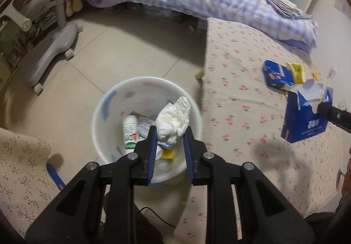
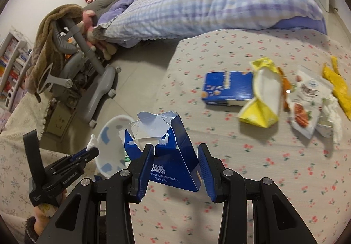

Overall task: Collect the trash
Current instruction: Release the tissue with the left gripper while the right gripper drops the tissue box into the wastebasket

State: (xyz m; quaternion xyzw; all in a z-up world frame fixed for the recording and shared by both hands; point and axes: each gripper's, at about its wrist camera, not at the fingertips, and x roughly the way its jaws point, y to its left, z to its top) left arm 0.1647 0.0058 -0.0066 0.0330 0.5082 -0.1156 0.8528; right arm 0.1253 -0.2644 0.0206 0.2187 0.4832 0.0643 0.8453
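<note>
We see a crumpled white tissue wad (image 1: 173,122) pinched between our left fingers (image 1: 153,145), directly above a round white plastic bin (image 1: 98,116) that stands on the floor beside the bed. Inside it lie a white bottle with green print (image 1: 129,132) and some paper scraps. Our right fingers (image 2: 144,169) flank a torn-open blue cardboard box (image 2: 171,156), tilted above the floral bed sheet. On the sheet lie a flat blue carton (image 2: 228,88), a yellow wrapper (image 2: 263,94), a white snack pouch (image 2: 307,103) and a yellow strip (image 2: 337,85).

Right claw (image 2: 175,162) gripping torn blue carton (image 2: 169,154), floral bedsheet (image 2: 252,178)
</note>
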